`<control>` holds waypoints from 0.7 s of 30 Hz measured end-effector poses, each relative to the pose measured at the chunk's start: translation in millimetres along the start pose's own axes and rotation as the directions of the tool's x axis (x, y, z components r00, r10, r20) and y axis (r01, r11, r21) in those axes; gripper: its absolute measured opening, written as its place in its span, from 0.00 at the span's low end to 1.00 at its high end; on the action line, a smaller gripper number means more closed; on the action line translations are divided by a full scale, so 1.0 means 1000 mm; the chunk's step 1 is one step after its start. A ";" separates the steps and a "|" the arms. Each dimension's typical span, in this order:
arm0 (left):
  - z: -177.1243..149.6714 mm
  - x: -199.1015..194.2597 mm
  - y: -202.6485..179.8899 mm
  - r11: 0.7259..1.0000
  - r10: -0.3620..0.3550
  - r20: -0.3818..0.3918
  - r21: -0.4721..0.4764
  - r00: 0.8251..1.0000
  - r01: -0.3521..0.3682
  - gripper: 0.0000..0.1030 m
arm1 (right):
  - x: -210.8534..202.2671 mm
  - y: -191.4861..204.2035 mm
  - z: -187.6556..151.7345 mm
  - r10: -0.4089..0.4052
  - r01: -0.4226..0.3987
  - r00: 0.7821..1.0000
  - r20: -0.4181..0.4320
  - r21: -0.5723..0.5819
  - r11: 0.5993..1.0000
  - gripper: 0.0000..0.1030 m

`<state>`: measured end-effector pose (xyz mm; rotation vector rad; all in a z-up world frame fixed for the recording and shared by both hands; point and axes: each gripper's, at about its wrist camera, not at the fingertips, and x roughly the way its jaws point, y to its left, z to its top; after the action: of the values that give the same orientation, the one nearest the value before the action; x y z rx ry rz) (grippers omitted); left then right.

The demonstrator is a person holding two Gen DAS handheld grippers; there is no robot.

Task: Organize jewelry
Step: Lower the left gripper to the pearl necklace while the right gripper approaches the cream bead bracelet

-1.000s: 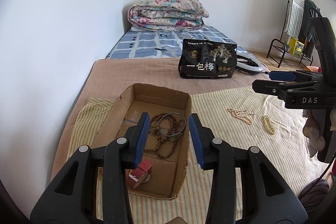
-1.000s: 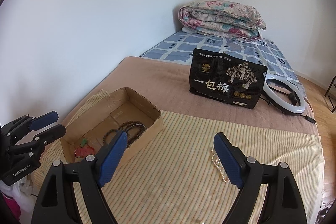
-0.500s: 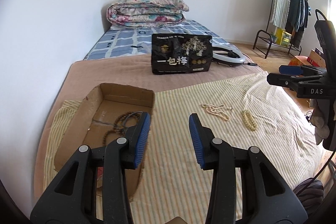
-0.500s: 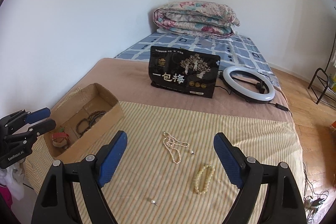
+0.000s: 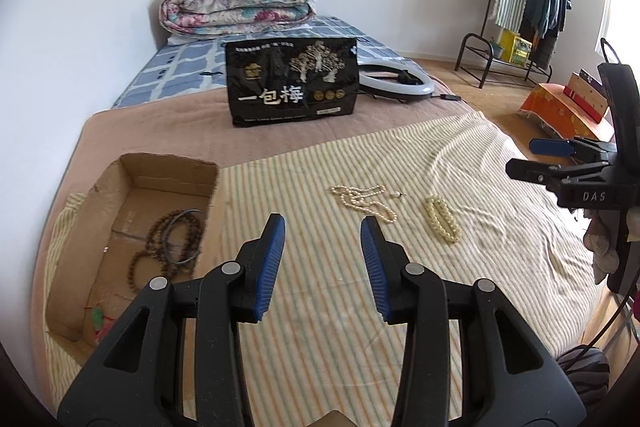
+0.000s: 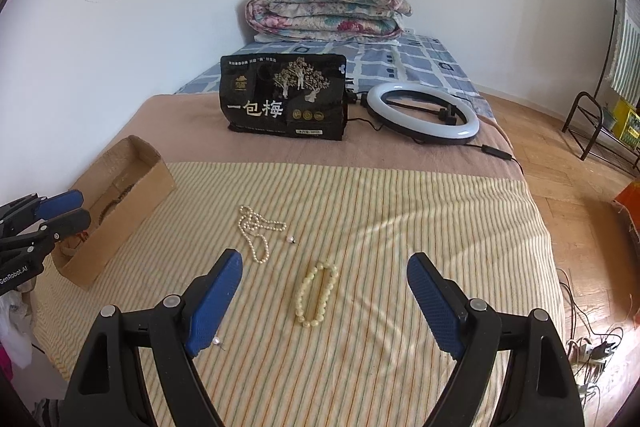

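- We are holding the left gripper [image 5: 323, 247] above the striped cloth [image 5: 320, 327], its blue pads [image 5: 273, 259] standing apart with nothing between them.
- We are holding the right gripper [image 6: 325, 291] over the same cloth, its pads [image 6: 434, 301] spread wide and gripping nothing.
- Ahead of the right gripper, lying between the lines of its two fingers, we are seeing a cream bead bracelet [image 6: 316, 293] flat on the cloth.
- Further ahead and to the left of that gripper, a pearl necklace [image 6: 256, 231] is lying in loose loops, with a small single pearl piece [image 6: 290, 239] just beside it.
- Another tiny pearl piece [image 6: 217, 341] is sitting close beside the right gripper's left pad; we cannot tell whether they are touching.
- Seen from the left gripper, the necklace [image 5: 362, 201] is lying ahead of its right pad, and the bracelet [image 5: 442, 219] is further right, near but apart.
- To the left of the left gripper a cardboard box [image 5: 120, 183] is sitting open, with dark wooden beads [image 5: 164, 247] and a thin dark ring [image 5: 188, 239] resting on its floor.
- At the box's near corner something red and green [image 5: 98, 321] is showing, too small for us to name.
- Well ahead of both grippers a black bag [image 6: 282, 99] is standing upright, a ring light [image 6: 422, 113] is lying to its right, and a folded quilt [image 6: 326, 9] is lying beyond them.
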<state>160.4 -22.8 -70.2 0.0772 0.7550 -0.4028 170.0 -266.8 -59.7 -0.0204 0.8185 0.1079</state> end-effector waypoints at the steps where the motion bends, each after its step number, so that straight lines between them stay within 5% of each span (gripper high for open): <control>1: 0.000 0.004 -0.003 1.000 -0.008 -0.003 0.001 1.000 0.008 0.49 | 0.003 -0.002 -0.003 -0.005 0.005 1.000 -0.008 -0.002 1.000 0.84; 9: 0.002 0.049 -0.024 0.999 -0.038 -0.060 0.026 0.997 0.040 0.51 | 0.033 -0.012 -0.027 -0.006 0.006 0.997 -0.071 0.007 1.000 0.84; 21: 0.006 0.126 -0.027 0.996 -0.075 -0.151 -0.061 0.986 0.066 0.51 | 0.079 -0.021 -0.046 0.020 -0.013 0.990 -0.138 0.046 0.999 0.84</control>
<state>236.7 -90.1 -149.7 0.0296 0.9220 -0.4467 192.0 -283.9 -149.0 0.0214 0.9600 0.1046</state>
